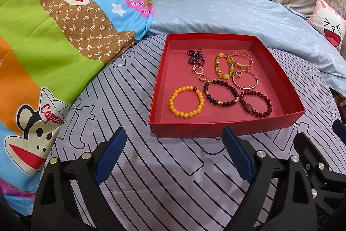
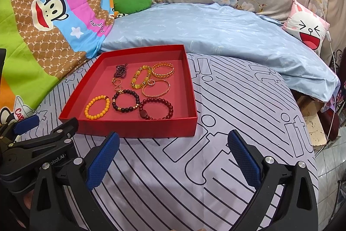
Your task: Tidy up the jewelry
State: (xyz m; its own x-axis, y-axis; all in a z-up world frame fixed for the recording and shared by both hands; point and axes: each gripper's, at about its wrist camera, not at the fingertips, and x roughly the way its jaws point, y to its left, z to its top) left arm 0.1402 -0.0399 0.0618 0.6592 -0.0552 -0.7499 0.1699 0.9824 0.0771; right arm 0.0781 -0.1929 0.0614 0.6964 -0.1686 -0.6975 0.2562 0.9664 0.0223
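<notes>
Both pairs of tongs hang over the striped bedsheet (image 1: 151, 176) just short of the red tray (image 1: 216, 129), aimed down at an angle. The left tongs (image 1: 173, 155) stand wide apart with nothing between the pads, and the right tongs (image 2: 173, 157) are spread just as wide and empty.

All the jewelry lies inside the tray, none on the bed that I can see. If anything is left to tidy, I would go for one piece at a time, coming in over the near wall and pinching a bracelet across its beads rather than scooping, so the neighbours are not dragged along.

Along the near side lie three beaded bracelets in a row: the yellow bracelet (image 1: 186, 101), the black bracelet (image 1: 221, 92) and the dark red bracelet (image 1: 255, 102), the last two touching or nearly so. Behind them sit a thin gold bangle (image 1: 245, 79), a chunky amber bracelet (image 1: 223, 65) and a gold chain cuff (image 1: 241, 59), crowded close together. A dark beaded strand (image 1: 195, 56) is bunched toward the far left, with a few small gold rings (image 1: 200, 73) just in front of it; they are too small to count surely.
</notes>
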